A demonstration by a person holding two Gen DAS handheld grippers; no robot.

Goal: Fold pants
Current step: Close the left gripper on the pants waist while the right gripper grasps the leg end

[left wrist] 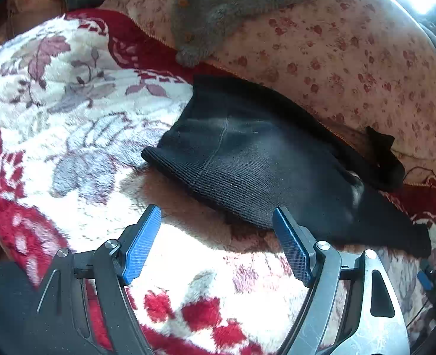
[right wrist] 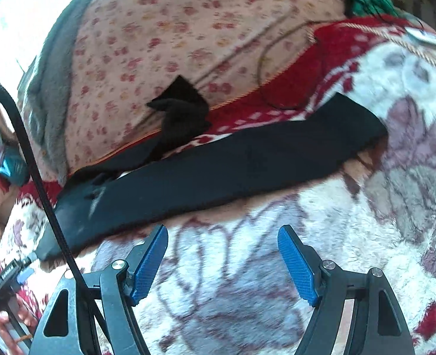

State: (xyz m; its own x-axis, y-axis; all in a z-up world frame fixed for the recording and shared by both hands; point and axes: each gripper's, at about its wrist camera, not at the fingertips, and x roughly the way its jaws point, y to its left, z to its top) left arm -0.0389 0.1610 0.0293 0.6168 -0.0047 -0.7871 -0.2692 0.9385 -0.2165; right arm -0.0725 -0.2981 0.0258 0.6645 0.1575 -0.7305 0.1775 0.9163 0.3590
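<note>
both grippers wide open, nothing held, black pants laid out ahead on the bed.

best to bring left gripper (left wrist: 216,224) onto the ribbed waistband of the pants (left wrist: 247,159) and right gripper (right wrist: 222,236) onto the near hem of the long leg (right wrist: 247,159), pinching both layers before lifting, keeping the fabric taut so the fold lands square. worth freeing the bunched second leg (right wrist: 182,112) first, crumpled against the far pink floral cover (right wrist: 173,44). soft plush red-and-white blanket (left wrist: 79,94) underneath, likely to drag on knit. grey fleece (left wrist: 218,9) on the cover; bright window light at the far edge.
</note>
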